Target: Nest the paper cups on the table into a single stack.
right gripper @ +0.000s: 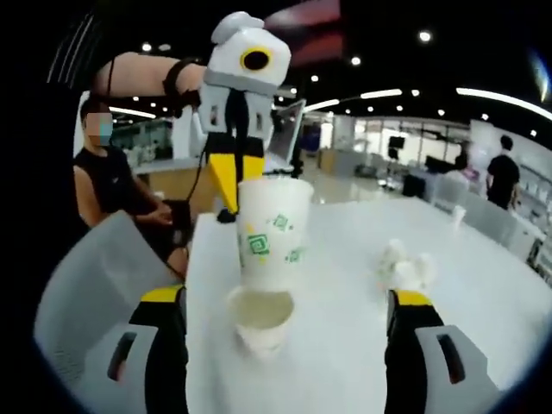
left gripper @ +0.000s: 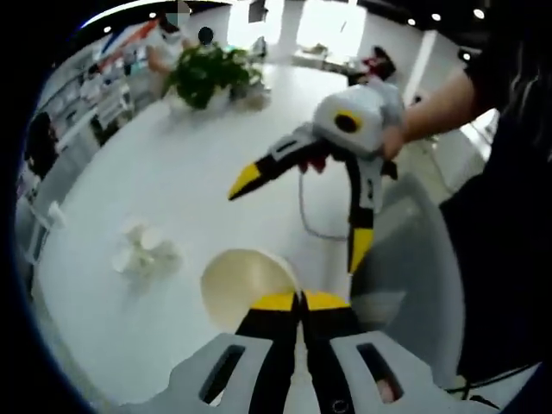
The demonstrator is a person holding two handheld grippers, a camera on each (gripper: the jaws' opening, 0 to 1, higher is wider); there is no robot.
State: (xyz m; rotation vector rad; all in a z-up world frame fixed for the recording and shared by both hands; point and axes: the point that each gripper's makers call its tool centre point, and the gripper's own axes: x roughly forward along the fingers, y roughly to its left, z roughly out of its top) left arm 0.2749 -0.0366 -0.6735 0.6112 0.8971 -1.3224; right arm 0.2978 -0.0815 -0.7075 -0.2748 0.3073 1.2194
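My left gripper [left gripper: 301,300] is shut on the rim of a white paper cup [left gripper: 246,285], whose open mouth I see from above. In the right gripper view this cup [right gripper: 272,228], printed with green marks, hangs upright from the left gripper [right gripper: 233,185]. Just below it a second white cup [right gripper: 259,319] stands mouth up on the white table [right gripper: 345,362]. My right gripper [right gripper: 283,302] is open wide, its jaws standing either side of the lower cup without touching it. The left gripper view shows the right gripper [left gripper: 302,216] held by a hand, its jaws spread.
A small cluster of white cups [right gripper: 405,263] lies to the right; it appears again [left gripper: 142,250] in the left gripper view. A potted plant [left gripper: 207,73] stands at the table's far side. A grey chair [right gripper: 86,285] and a seated person [right gripper: 103,172] are near the edge.
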